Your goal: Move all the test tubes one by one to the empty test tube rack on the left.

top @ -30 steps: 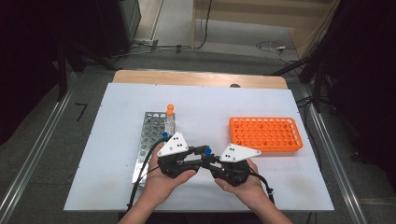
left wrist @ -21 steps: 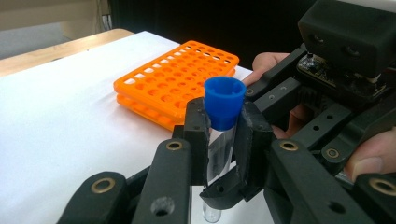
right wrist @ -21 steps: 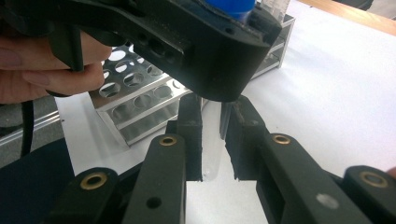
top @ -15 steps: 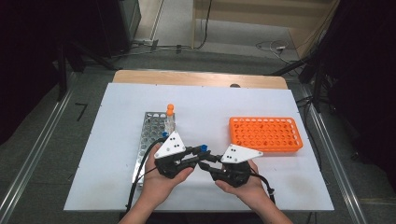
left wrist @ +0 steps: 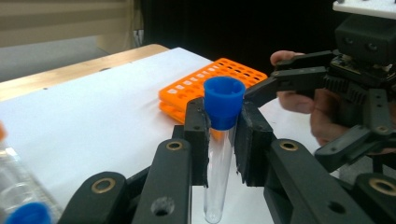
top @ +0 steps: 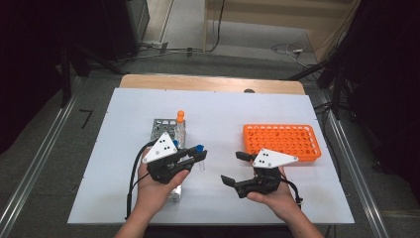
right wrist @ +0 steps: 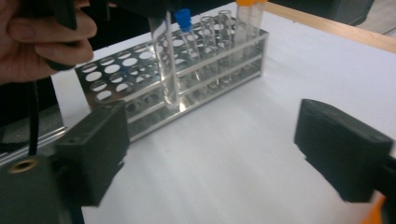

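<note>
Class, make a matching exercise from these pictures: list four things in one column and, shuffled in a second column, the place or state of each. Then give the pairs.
1. clear test tube with a blue cap
2. orange plastic tube rack
3. right gripper
4. silver metal tube rack

A. jaws spread, nothing between them
B. holds capped tubes
C. gripped in the left gripper
D. empty, on the white table's right side

Pairs: 1-C, 2-D, 3-A, 4-B

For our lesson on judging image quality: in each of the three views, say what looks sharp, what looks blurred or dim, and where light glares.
High view: white table evenly bright, surroundings dark. Left gripper view: blue-capped tube in the left gripper sharp; orange rack softer; background black. Right gripper view: right gripper fingers blurred, metal rack slightly smeared, table glaring.
</note>
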{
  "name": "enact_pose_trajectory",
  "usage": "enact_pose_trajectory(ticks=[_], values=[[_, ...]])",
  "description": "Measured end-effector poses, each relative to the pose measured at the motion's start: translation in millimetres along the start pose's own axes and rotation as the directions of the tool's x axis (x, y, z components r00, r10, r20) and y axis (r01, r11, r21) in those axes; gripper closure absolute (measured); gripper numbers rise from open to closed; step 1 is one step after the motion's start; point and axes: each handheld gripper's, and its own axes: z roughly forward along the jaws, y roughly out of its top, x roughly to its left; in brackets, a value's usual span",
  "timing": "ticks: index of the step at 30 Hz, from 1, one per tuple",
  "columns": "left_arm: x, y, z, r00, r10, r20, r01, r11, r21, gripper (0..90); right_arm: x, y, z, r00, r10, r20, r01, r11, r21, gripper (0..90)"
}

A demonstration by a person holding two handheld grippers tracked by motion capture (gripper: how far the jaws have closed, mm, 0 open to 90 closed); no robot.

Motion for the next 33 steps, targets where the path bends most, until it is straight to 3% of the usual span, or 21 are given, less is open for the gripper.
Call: enact_pose_trajectory(ticks=[9, 19, 22, 33], values=[[22.0, 1.6, -15.9, 0.9981, -0.021, -0.058, 0.019, 0.9990, -0.041, 77.2, -30.0, -11.4, -23.4, 0.9974, 0.056, 0.046, -0.055, 0.998, -0.015, 1.1], [38.9, -1.1, -33.7, 0.9915, -0.050, -0.120, 0.042, 0.9966, -0.072, 77.2, -53.0, -28.1, -55.7, 0.9866, 0.100, 0.129, -0.097, 0.995, -0.031, 0.0], [41.8, -2.9, -36.8, 0.9907, -0.056, -0.125, 0.046, 0.9958, -0.079, 77.2, -59.1, -33.7, -64.2, 0.9844, 0.104, 0.142, -0.100, 0.994, -0.035, 0.4], [43.3, -12.8, -34.2, 0.9875, -0.040, -0.153, 0.033, 0.9983, -0.048, 77.2, -73.9, -50.3, -80.0, 0.9633, 0.133, 0.233, -0.123, 0.991, -0.059, 2.2]])
